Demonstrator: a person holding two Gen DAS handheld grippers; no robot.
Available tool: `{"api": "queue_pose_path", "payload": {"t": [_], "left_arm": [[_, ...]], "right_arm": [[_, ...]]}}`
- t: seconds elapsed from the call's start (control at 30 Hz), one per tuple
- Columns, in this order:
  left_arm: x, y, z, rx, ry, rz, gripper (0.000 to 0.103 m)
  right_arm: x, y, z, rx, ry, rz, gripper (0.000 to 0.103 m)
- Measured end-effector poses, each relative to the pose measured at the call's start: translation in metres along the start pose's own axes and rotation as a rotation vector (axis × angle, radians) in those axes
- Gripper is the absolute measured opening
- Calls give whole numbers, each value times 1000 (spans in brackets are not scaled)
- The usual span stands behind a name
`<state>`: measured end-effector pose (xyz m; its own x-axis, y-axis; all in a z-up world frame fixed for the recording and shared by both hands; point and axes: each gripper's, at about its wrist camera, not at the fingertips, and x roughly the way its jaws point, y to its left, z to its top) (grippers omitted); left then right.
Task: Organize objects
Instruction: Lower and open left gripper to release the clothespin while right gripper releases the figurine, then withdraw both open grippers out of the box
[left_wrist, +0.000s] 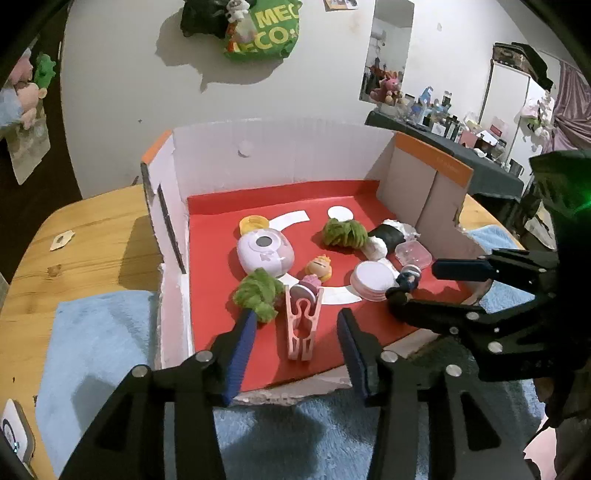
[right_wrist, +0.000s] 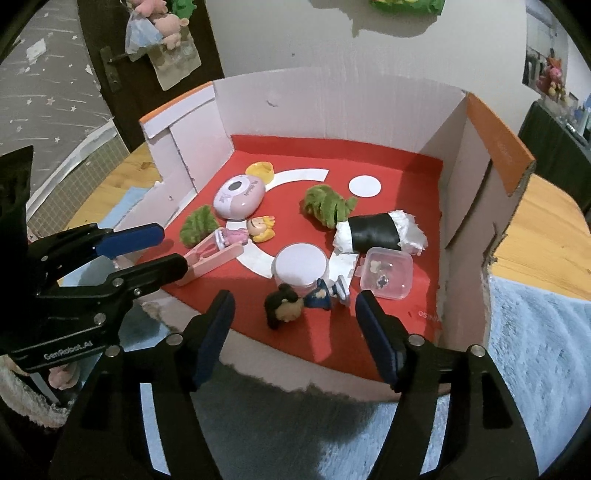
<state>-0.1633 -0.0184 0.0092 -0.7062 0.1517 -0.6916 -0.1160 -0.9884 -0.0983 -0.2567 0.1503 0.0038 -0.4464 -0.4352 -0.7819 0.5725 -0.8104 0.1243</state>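
Left gripper (left_wrist: 295, 332): fingers spread, released, nothing between them but the pink clip (left_wrist: 303, 325), which lies flat on the red mat low in the left wrist frame, just ahead of the tips and apart from both. Right gripper (right_wrist: 295, 314): fingers likewise spread and released, poised at the near edge of the box; the dark-haired figurine (right_wrist: 295, 304) lies on its side between and just beyond the tips, untouched. Beside the clip, left: green fuzzy tuft (left_wrist: 258, 293); above it, pink doll (left_wrist: 314, 275) with yellow crown. Centre left: pink oval gadget (left_wrist: 264, 254), yellow cap (left_wrist: 253, 222) behind it. Centre: second green tuft (left_wrist: 343, 232). Right of centre: black-and-white roll (right_wrist: 376, 232), round white-lidded jar (right_wrist: 301, 267), clear square case (right_wrist: 386, 273) holding small trinkets. All items rest on the red mat (left_wrist: 221, 332) marked with white arc and disc, inside an open white cardboard box (left_wrist: 277, 151) with orange-edged flaps. Box stands on a wooden bench (left_wrist: 92, 229), over a blue fluffy cloth (left_wrist: 92, 350).
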Motion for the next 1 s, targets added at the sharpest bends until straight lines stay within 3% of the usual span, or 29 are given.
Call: {"api": "queue_pose_path", "payload": {"t": [0.17, 0.5, 0.83, 1.0], "left_arm": [[-10, -4, -2, 6, -28, 22, 60], [-31, -11, -11, -7, -89, 74, 103], [-51, -17, -30, -30, -133, 61, 103], [-48, -20, -42, -55, -118, 97, 103]], "right_arm": [[-15, 3, -5, 1, -44, -15, 75], [-44, 6, -24, 28, -117, -22, 80], [-71, 11, -47, 65, -172, -37, 84], [-70, 8, -59, 97, -166, -31, 84]]}}
